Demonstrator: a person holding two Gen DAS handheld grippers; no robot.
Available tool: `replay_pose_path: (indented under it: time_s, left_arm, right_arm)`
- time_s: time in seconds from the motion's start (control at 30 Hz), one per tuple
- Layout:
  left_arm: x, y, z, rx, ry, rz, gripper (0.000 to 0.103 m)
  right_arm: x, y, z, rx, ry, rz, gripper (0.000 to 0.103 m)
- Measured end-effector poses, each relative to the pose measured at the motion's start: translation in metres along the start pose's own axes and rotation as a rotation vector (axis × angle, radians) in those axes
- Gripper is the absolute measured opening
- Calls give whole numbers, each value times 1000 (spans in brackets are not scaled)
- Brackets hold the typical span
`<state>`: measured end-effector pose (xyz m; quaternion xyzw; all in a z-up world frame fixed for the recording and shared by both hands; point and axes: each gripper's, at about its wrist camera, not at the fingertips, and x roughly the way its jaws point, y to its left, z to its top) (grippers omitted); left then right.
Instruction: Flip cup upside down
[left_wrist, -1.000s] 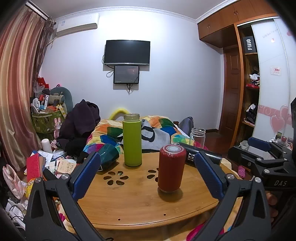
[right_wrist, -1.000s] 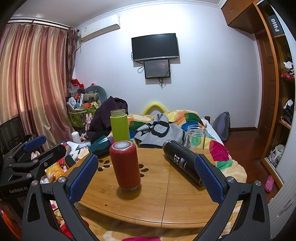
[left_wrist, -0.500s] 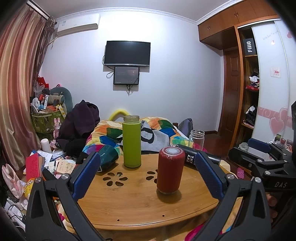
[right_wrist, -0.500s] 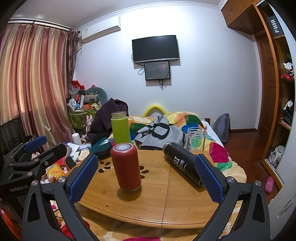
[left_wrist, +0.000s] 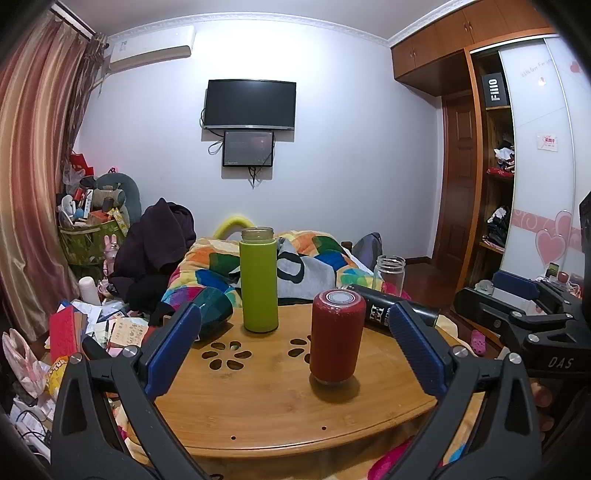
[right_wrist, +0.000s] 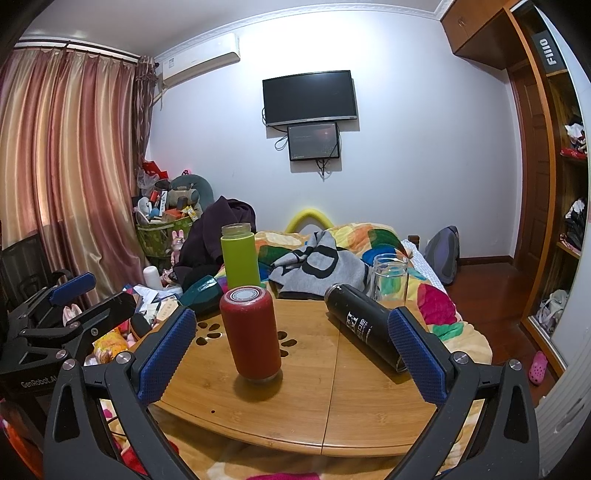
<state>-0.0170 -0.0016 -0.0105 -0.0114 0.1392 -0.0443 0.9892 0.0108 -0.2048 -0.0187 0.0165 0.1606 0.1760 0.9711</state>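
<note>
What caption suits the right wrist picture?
Open right gripper faces a red cup standing on a wooden table, black bottle lying beside.

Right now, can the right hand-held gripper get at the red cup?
Probably yes. The right hand-held gripper is open, the red cup stands upright ahead between its fingers, and the lying black bottle stays off to the right.
</note>
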Motion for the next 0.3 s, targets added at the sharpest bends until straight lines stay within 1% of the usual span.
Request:
replay_pose_path:
  time_s: [0.3]
  left_arm:
    - [0, -1, -1, 3, 3, -9, 103]
  right_arm:
    - [-1, 1, 2, 2, 0, 1, 103]
